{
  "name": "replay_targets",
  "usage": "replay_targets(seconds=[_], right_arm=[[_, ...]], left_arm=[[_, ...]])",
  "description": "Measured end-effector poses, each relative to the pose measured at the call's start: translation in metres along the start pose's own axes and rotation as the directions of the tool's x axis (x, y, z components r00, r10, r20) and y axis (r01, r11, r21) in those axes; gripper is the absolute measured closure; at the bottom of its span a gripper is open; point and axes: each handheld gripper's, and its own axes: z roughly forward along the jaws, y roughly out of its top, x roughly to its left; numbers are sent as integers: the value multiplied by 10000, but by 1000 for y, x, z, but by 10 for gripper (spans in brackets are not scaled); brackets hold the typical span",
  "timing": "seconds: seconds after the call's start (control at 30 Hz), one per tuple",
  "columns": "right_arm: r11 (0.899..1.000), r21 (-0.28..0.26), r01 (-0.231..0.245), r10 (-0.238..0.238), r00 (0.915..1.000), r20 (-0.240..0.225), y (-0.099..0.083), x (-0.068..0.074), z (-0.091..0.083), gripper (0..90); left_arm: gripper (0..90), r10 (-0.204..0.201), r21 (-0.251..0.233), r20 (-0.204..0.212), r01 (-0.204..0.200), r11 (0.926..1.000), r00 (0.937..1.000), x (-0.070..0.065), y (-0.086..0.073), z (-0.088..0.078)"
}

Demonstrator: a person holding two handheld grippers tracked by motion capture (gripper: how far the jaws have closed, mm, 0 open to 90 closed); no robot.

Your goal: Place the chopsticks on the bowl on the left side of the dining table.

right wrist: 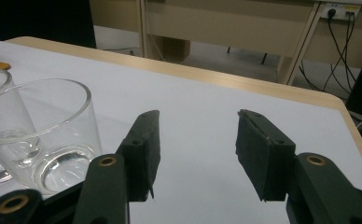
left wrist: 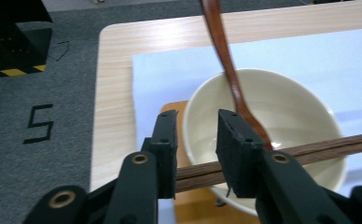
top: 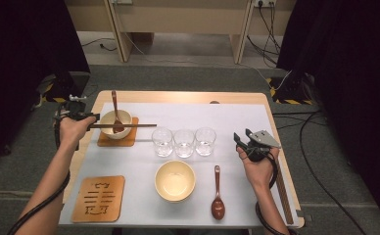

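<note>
So from the high view, the left gripper (top: pixel 91 119) sits at the left end of a pair of dark brown wooden chopsticks (top: pixel 124 126) laid level across the rim of a cream ceramic bowl (top: pixel 115 123), which stands on a square wooden coaster (top: pixel 105 141) at the far left of the surface (top: pixel 237 196). A reddish-brown wooden spoon (top: pixel 115 110) leans in that bowl. The right gripper (top: pixel 241 141) hangs over the bare white mat beside three clear drinking glasses (top: pixel 183 142), jaws apart with nothing between them.

Left gripper view: the chopsticks (left wrist: pixel 281 156) run between the jaws, but there's a gap on the left side, so the pads look backed off. I'd call this the let-go step, chopsticks resting on the bowl (left wrist: pixel 263 140).

Right gripper view: wide open over the mat, nearest glass (right wrist: pixel 39 135) just to its side.

Next move, I guess: draw the left gripper straight back without nudging the chopsticks off the rim.
</note>
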Motion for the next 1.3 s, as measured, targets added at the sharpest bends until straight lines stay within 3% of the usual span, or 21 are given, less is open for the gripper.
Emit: replay_targets(seconds=[0.3,0.67,0.97,1.3], right_arm=[[9999,98,-113,113,9999,-7,0,-1,1,497],[9998,98,-186,187,9998,-53,1,-4,0,492],[9994,160,-313,313,9995,-11,0,-7,-2,489],[9990,28,-451,451,9989,86,2,-10,-5,488]], left_arm=[[555,278,-192,737,-265,9995,9969,-30,-1,-4],[494,517,-265,1863,-475,9985,9811,-73,-7,-6],[486,950,-447,2211,-873,9952,9706,-100,-7,-9],[483,1208,-470,2374,-1128,9925,9639,-113,-5,-11]])
